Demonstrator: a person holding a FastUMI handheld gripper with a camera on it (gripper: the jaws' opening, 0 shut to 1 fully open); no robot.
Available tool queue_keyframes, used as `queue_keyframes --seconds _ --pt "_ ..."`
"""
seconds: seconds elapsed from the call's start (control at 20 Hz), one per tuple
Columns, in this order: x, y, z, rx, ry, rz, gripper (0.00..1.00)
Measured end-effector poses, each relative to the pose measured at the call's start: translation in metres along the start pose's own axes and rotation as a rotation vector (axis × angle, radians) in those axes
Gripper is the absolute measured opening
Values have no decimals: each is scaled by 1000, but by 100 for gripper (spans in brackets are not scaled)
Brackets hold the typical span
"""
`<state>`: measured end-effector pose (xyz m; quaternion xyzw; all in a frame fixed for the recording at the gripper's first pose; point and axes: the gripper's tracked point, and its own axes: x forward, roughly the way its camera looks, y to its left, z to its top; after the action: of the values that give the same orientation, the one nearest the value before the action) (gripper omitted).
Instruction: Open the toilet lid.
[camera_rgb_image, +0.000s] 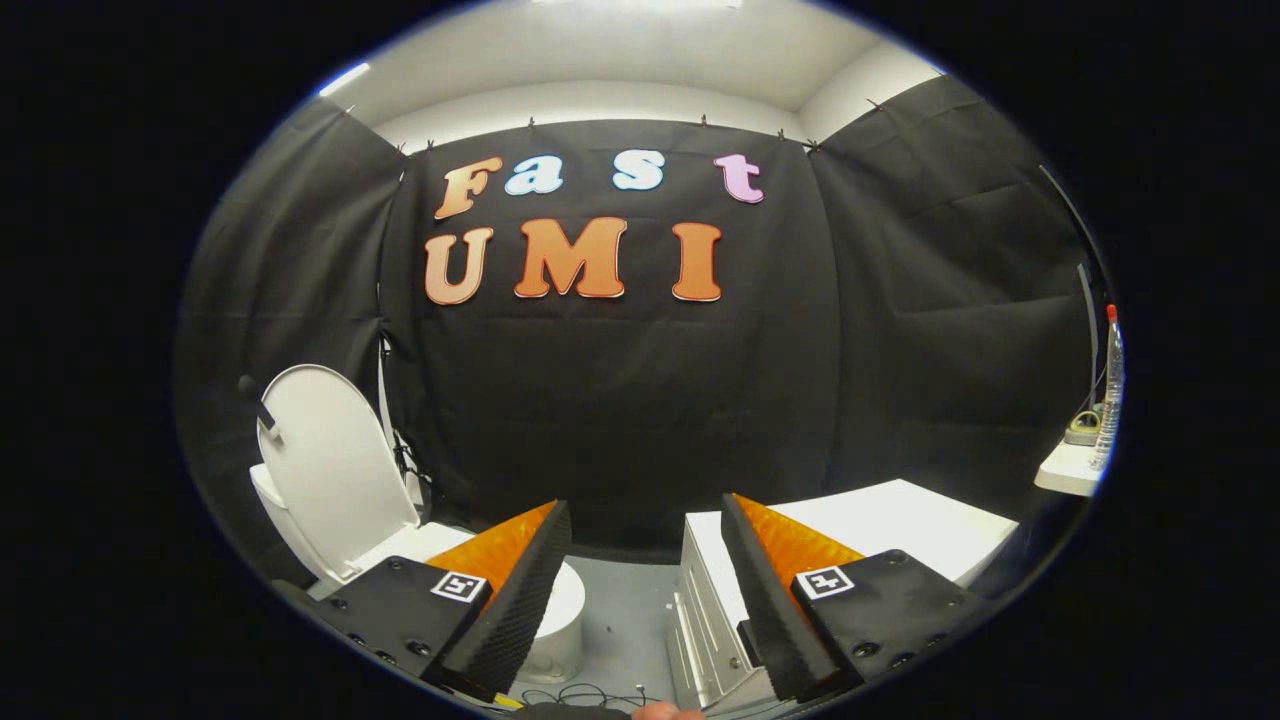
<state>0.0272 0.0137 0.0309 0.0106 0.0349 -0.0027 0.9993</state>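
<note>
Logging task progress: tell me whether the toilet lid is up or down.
Up: the toilet lid stands raised above the bowl, left of the open gripper, whose fingers hold nothing.

cabinet: white boxy cabinet (900, 530) with a flat white top, sitting off to the right, and its metal-looking front with ridges (700, 640) faces the grey floor

floor: plain grey floor (625, 620), a thin black cable (585, 693) lying loose on it down near the bottom

side surface: small white surface (1065, 468) way over at the far right, well apart from the cabinet

bottle: tall clear plastic bottle with a red cap (1110, 390), standing upright on that side surface

thing next to bottle: some small greyish object (1082, 428) just beside the bottle, too small to tell what it is

ceiling: white ceiling (620, 50) above the black cloth, with a bright light strip (345, 78) up at the left
</note>
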Motion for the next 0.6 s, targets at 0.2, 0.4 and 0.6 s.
queue_keyframes --seconds 0.2,0.4,0.6 --pt "-5 -1 7 -17 -16 -9 97" --pt "-11 -4 15 -29 -40 -20 96" --pt "-14 -2 9 49 -58 -9 97"
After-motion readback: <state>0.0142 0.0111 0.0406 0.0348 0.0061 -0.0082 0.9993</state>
